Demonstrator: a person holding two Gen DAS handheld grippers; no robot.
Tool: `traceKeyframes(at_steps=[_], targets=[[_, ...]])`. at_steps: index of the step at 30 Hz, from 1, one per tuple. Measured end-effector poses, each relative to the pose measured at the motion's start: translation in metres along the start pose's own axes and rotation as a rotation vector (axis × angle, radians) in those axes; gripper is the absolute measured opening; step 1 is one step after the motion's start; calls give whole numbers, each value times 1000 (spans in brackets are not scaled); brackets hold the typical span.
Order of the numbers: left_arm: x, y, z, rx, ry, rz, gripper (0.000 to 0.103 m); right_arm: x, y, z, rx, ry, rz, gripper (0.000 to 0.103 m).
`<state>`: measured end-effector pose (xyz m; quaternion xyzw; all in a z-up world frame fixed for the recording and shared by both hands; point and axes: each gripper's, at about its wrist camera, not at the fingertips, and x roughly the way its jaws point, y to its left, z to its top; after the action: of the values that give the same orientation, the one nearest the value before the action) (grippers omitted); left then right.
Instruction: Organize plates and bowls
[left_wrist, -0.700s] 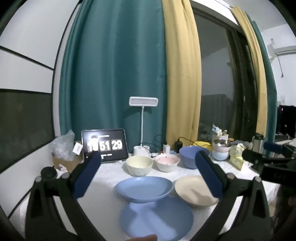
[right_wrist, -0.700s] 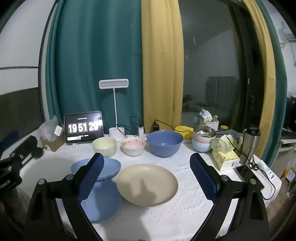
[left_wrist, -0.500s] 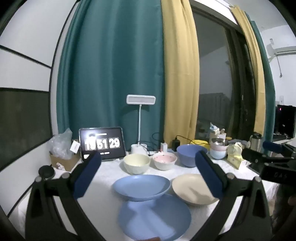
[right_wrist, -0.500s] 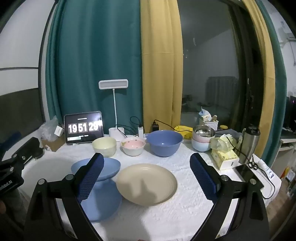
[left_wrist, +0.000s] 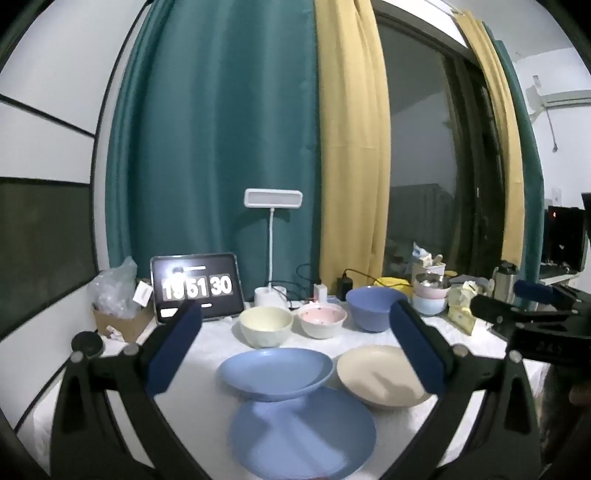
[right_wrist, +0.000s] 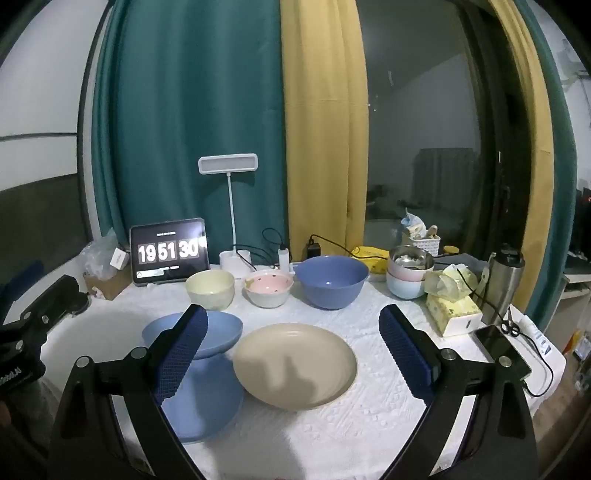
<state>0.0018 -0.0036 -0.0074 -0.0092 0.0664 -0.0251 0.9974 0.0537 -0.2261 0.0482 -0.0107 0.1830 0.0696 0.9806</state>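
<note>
Blue pads line both of our grippers. We hold the left gripper (left_wrist: 291, 343) above the near edge of the table (right_wrist: 369, 424) with its jaws wide apart and nothing between them. We hold the right gripper (right_wrist: 291, 347) likewise, jaws wide apart and gripping nothing.

We find the task items on the white textured tablecloth as follows:

- Front row: a blue plate (left_wrist: 303, 435) lies flat nearest us. A second blue plate (left_wrist: 275, 374) sits behind it, its near edge overlapping the first, and looks raised; we cannot tell what supports it. A beige plate (right_wrist: 295, 363) lies just beside these, to their right.
- Back row, left to right: a cream bowl (right_wrist: 210, 288), a pink spotted bowl (right_wrist: 269, 291) and a large blue bowl (right_wrist: 331, 280). They stand near one another.
- Far right: a stack of small bowls (right_wrist: 408, 277), with a metal one on top.

Behind the bowls we see a tablet clock (right_wrist: 169, 251) reading 19 51 30 and a white desk lamp (right_wrist: 229, 166). A tissue box (right_wrist: 454, 310) and a steel flask (right_wrist: 502, 284) stand at the right edge.
</note>
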Motion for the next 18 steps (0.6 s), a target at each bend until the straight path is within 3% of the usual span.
traceKeyframes(at_steps=[18], targets=[[0,1,3,-4,6,1,102,2,2,0,3,8,1,97]])
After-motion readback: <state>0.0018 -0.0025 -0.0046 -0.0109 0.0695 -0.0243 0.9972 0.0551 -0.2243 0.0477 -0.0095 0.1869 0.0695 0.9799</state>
